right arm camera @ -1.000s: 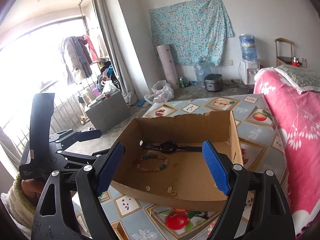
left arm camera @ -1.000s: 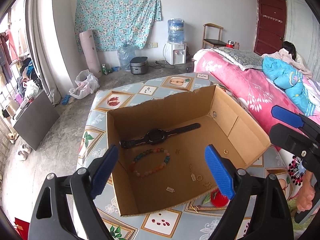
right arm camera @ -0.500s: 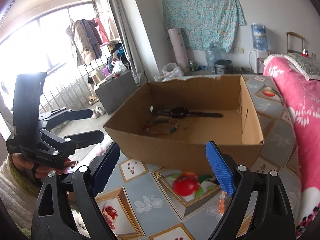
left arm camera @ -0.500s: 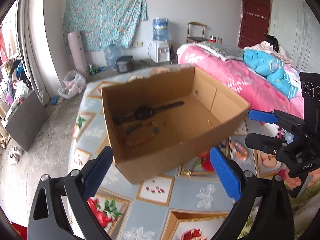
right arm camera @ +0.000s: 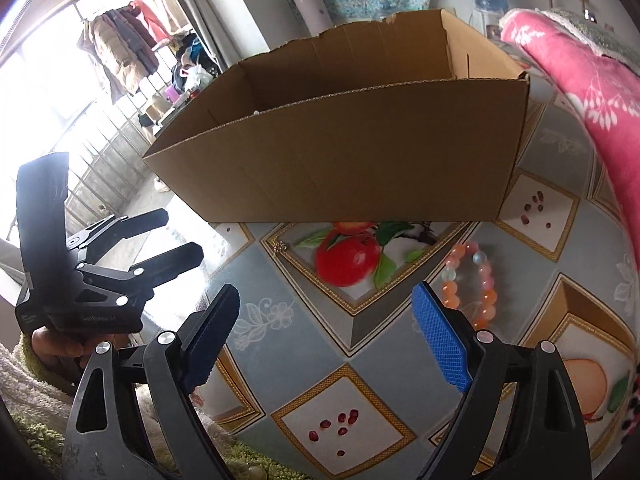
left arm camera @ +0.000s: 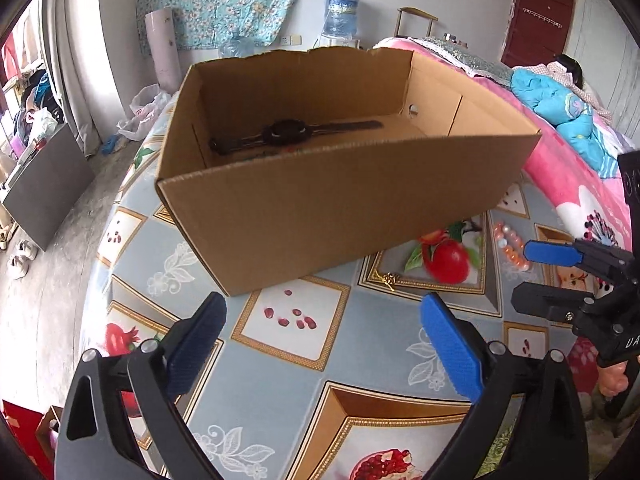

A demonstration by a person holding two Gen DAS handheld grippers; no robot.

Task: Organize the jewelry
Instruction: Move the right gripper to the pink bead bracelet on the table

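Observation:
An open cardboard box (left arm camera: 320, 204) stands on the fruit-patterned tablecloth (left arm camera: 288, 320); it also shows in the right wrist view (right arm camera: 360, 152). A black watch (left arm camera: 288, 132) lies inside it. An orange and pink bead bracelet (right arm camera: 476, 280) lies on the cloth in front of the box's right end, also in the left wrist view (left arm camera: 510, 246). A small gold trinket (left arm camera: 388, 279) lies near the box's front wall. My left gripper (left arm camera: 324, 344) is open and empty, low over the cloth. My right gripper (right arm camera: 324, 332) is open and empty, just short of the bracelet.
A pink floral blanket (right arm camera: 592, 64) on the bed borders the table's right side. The table's left edge drops to a concrete floor (left arm camera: 44, 264). The right gripper (left arm camera: 568, 280) shows at the right of the left wrist view.
Both grippers have dropped low and pulled back from over the box to the cloth in front of it. The box's inside is now mostly hidden behind its front wall. The bracelet came into view.

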